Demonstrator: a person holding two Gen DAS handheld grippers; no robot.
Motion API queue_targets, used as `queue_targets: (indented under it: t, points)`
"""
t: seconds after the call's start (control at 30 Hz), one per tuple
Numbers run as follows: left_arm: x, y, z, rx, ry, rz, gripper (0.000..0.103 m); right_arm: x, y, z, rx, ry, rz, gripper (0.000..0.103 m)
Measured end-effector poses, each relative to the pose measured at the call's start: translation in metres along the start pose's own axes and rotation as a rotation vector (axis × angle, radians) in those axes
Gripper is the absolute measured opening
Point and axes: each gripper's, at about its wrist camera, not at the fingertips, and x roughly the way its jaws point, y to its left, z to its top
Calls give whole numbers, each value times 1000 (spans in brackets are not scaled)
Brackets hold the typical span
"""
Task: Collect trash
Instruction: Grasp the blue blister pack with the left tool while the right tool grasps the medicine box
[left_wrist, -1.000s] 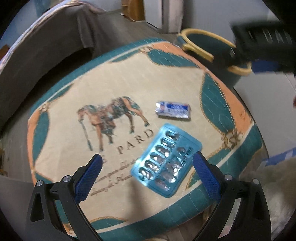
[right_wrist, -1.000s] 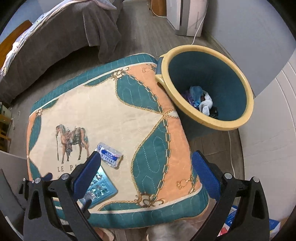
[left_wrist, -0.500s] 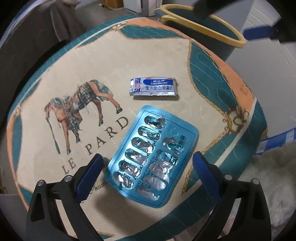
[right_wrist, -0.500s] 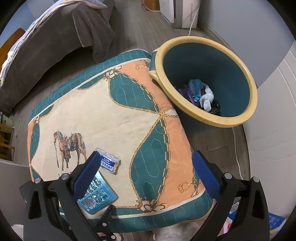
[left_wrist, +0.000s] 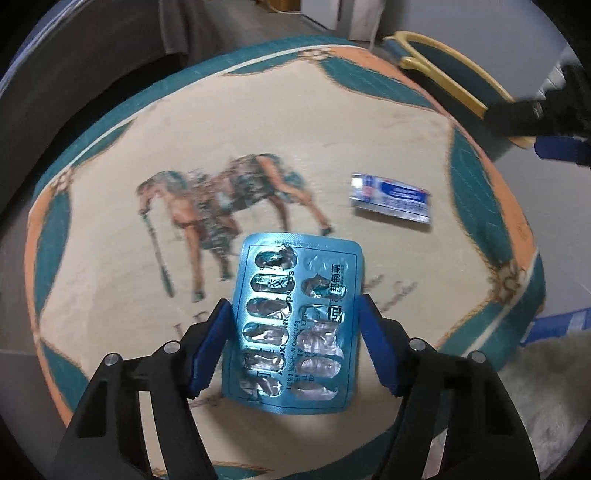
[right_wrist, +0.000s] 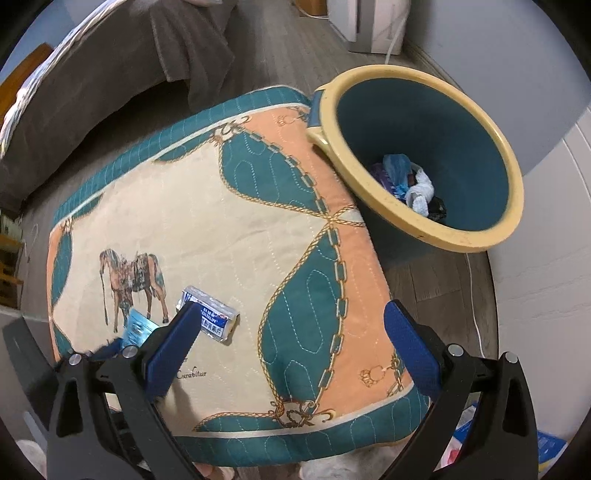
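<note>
My left gripper (left_wrist: 293, 317) is shut on a blue empty pill blister pack (left_wrist: 295, 317), gripped by its two long edges over the horse-print cushion (left_wrist: 258, 147). The pack also shows in the right wrist view (right_wrist: 138, 326). A small silver-blue sachet (left_wrist: 391, 197) lies on the cushion to the right; it also shows in the right wrist view (right_wrist: 210, 314). My right gripper (right_wrist: 291, 328) is open and empty above the cushion's near right part. A teal trash bin with a yellow rim (right_wrist: 513, 192) stands at the cushion's far right corner and holds several pieces of trash (right_wrist: 410, 184).
A grey sofa or bed (right_wrist: 110, 74) stands beyond the cushion on the left. A white appliance (right_wrist: 369, 26) stands by the far wall. A cable (right_wrist: 476, 295) runs on the wood floor beside the bin. Blue packaging (right_wrist: 546, 446) lies at the lower right.
My left gripper has moved in over the blister pack and closed on its edges; the pack is now turned lengthwise between the fingers. My right gripper has shifted slightly.
</note>
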Motion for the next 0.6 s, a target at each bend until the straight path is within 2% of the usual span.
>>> queue_targets:
  t: [0.13, 0.27, 0.37, 0.6]
  points:
    - [-2, 20, 2, -57, -7, 31, 70, 14, 9, 2, -42, 13, 7, 97]
    - [-1, 50, 1, -154, 7, 75, 70, 32, 25, 0, -94, 43, 24, 96]
    - [-2, 70, -7, -210, 16, 103, 70, 45, 41, -3, -160, 79, 39, 88]
    - [-3, 103, -8, -275, 17, 132, 70, 60, 72, -8, -284, 101, 35, 83]
